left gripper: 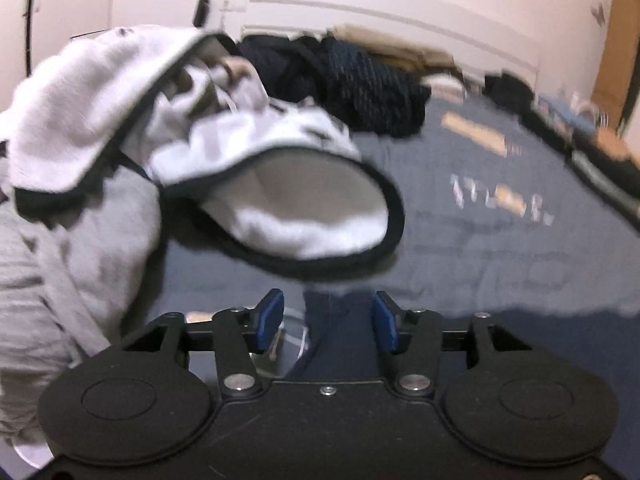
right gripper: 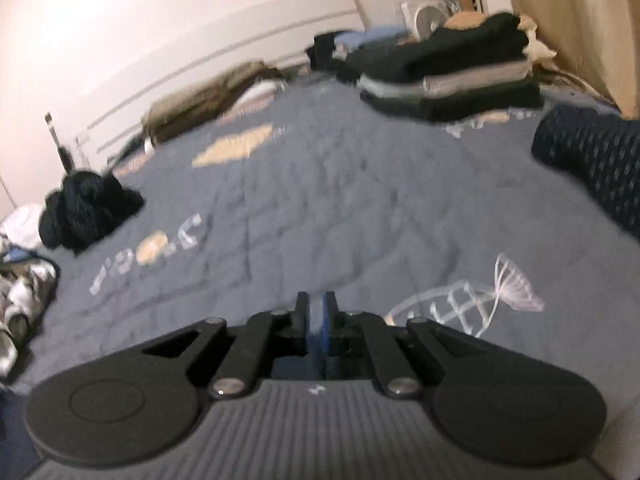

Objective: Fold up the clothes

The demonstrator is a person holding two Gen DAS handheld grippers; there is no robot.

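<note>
Folded stack (right gripper: 448, 80) at far side of bed (right gripper: 320, 200), grey garment (left gripper: 120, 160) w/ dark pile (left gripper: 352, 80) unfolded at near-left; left gripper (left gripper: 328, 320) half-open, empty, right gripper (right gripper: 318, 320) closed on nothing.

The right hand-held gripper (right gripper: 318, 320) points out over a grey-blue bed cover (right gripper: 320, 200), its blue-padded jaws drawn together with nothing between them. Just to its right a white fish-skeleton print (right gripper: 468, 304) marks the cover. Far ahead and to the right sits a stack of folded clothes (right gripper: 448, 80). Well off to the left lies a crumpled dark garment (right gripper: 84, 212), and a dark dotted garment (right gripper: 592, 160) enters from the right edge.
</note>
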